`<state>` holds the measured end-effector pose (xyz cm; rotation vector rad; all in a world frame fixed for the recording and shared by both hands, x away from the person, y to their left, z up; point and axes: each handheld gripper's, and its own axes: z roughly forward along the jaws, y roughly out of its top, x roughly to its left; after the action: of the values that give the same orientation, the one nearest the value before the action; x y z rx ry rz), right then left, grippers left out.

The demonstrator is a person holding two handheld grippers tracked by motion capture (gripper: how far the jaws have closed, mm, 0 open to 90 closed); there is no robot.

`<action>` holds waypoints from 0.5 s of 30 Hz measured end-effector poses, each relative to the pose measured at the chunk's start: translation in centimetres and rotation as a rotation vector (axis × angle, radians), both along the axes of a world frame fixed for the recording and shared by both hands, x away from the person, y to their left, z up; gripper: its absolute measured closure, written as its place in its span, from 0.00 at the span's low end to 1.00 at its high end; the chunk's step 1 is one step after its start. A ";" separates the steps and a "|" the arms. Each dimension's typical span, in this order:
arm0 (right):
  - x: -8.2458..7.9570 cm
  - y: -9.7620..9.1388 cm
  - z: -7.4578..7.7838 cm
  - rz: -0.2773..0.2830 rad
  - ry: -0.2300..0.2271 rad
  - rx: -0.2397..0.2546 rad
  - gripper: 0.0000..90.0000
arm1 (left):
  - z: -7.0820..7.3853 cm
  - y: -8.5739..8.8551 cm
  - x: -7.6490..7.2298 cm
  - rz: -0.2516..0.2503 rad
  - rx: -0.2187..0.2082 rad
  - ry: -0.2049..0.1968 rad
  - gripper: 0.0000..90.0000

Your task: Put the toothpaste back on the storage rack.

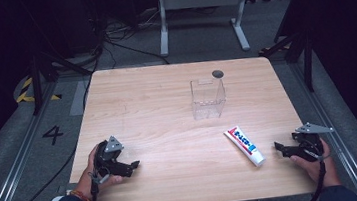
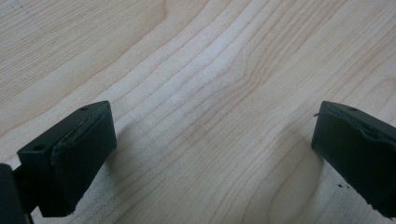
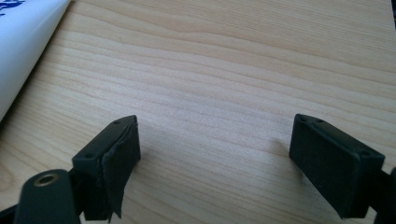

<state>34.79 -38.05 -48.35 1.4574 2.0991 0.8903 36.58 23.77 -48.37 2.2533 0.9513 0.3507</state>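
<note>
Light wood counter (image 1: 147,109), rounded corners, grain running all over it. Not much sitting on it — a clear plastic box (image 1: 208,98) stands upright toward the far right of the middle, open at the top, and a small dark round spot (image 1: 217,74) sits just behind it near the far edge. A white tube (image 1: 244,146) with red and blue print lies flat at the near right, angled — well apart from the box. The rest is bare wood.
</note>
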 end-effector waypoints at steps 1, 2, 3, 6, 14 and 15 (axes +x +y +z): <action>0.0 0.0 0.1 0.003 0.005 -0.003 0.23 | 0.0 0.1 0.0 -0.011 -0.002 0.004 0.00; 0.0 0.0 0.1 0.003 0.005 -0.003 0.23 | 0.0 0.1 0.0 -0.011 -0.002 0.004 0.00; -0.1 0.1 0.3 0.008 0.013 -0.008 0.27 | 0.0 0.2 -0.1 -0.004 0.003 -0.002 0.01; -0.1 0.2 0.6 0.020 0.017 -0.007 0.26 | 0.0 0.3 -0.2 -0.011 0.004 0.001 0.01; -0.3 0.5 2.2 0.043 -0.001 0.029 0.27 | 0.0 0.5 -0.4 0.004 -0.001 0.002 0.01; -0.3 1.2 2.7 0.068 -0.001 0.027 0.28 | 0.0 0.6 -0.4 0.001 0.002 0.002 0.01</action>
<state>34.47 -36.89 -45.69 1.4058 2.1549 0.9483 36.16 24.35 -48.36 2.2549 0.9537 0.3504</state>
